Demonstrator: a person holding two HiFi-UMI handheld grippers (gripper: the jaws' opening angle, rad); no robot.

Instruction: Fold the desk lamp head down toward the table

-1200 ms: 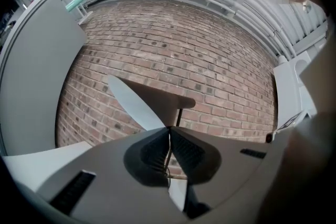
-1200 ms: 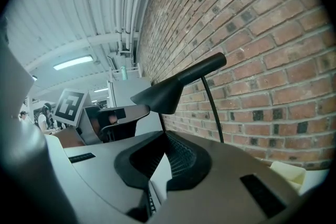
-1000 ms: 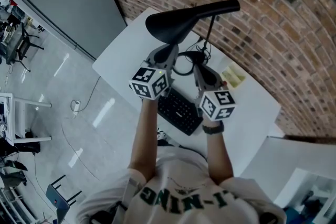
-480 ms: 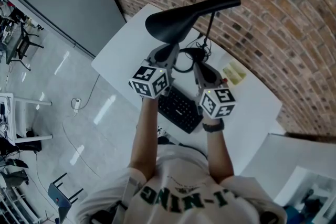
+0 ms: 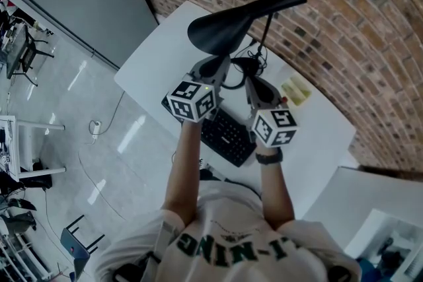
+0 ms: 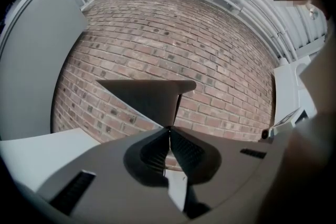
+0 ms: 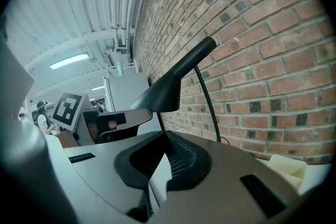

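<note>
While the black lamp head (image 5: 221, 30) stands raised above the white tabletop (image 5: 155, 59) by the brick wall (image 5: 330, 3), the left gripper (image 5: 217, 64) sits clenched and empty just beneath its lower edge, and the right gripper (image 5: 252, 80), likewise clenched on nothing, lies beside it, below the thin stem (image 5: 266, 33).

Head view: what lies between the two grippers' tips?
A looped black cable on the white table, between the left gripper and right gripper; the head view shows it.

A white table (image 5: 155, 59) stood against the brick wall (image 5: 344, 3). On it were a black lamp (image 5: 225, 26), a black keyboard (image 5: 228, 135) near the front edge, a looped black cable (image 5: 250, 65) and a yellow pad (image 5: 295, 90).
</note>
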